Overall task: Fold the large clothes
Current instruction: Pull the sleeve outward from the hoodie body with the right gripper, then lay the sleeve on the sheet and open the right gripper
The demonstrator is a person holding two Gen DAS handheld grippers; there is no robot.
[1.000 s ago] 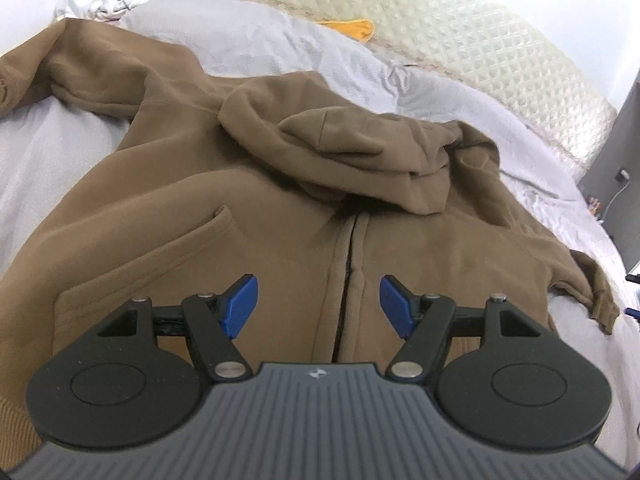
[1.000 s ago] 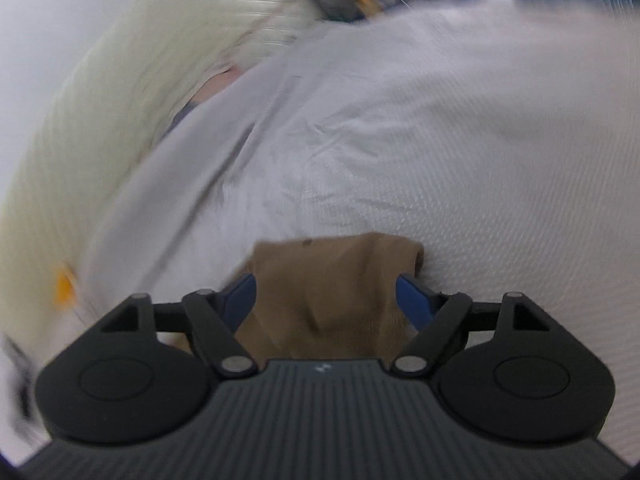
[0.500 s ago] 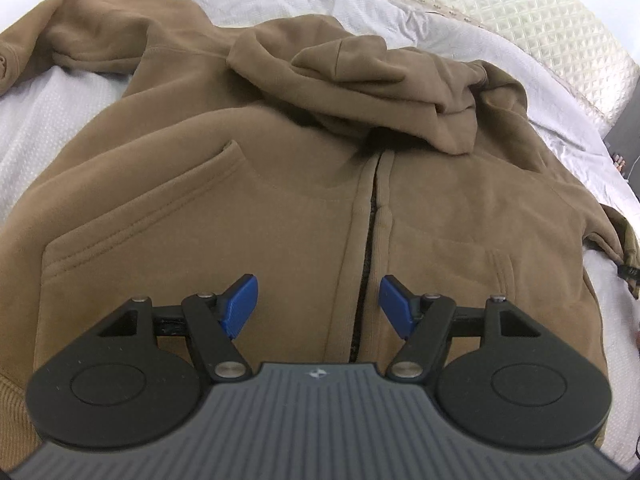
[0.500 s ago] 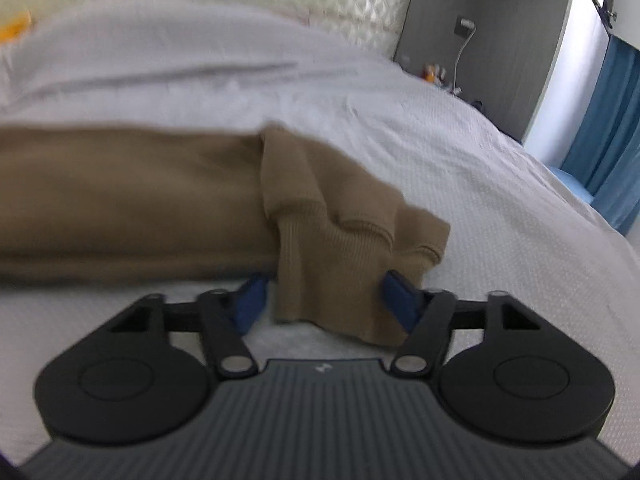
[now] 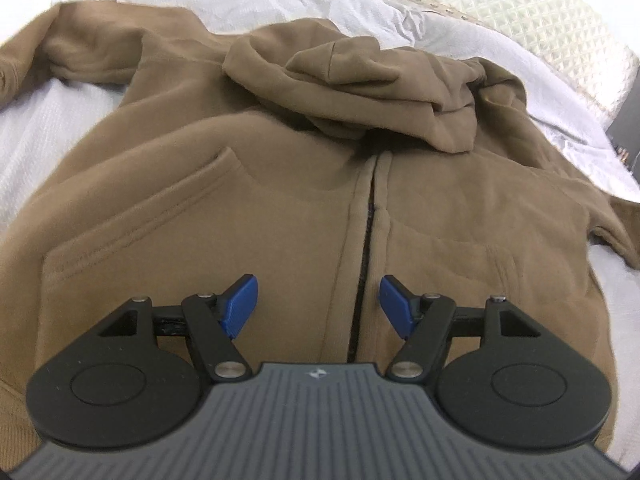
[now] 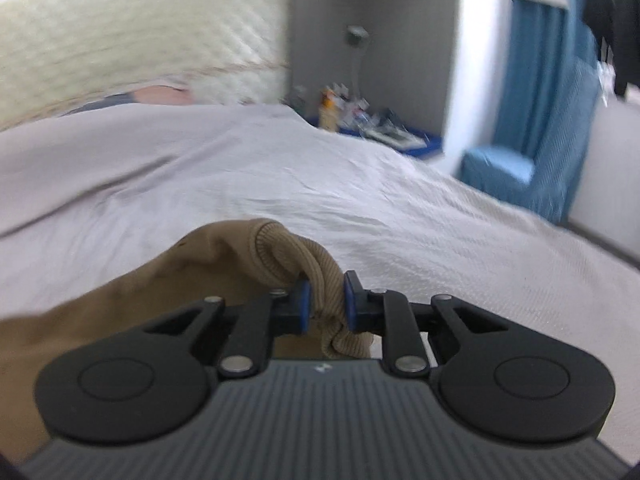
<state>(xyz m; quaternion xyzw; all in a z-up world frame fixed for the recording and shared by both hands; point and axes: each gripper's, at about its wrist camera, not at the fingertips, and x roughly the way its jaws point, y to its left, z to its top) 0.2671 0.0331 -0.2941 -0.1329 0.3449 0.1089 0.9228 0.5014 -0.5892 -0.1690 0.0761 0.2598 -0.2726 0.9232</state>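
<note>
Bedroom, white bed (image 5: 36, 148) carrying brown hoodie (image 5: 280, 208), lying front up, zipped, hood flopping over chest. Left tongs (image 5: 318, 306) hovering apart over zipper (image 5: 366, 240), holding nothing. Right tongs (image 6: 325, 304) closing on ribbed sleeve cuff (image 6: 316, 276), fabric bunching between pads. Advice: be securing full cuff, lifting sleeve low, carrying it across chest, keeping body flat.
</note>
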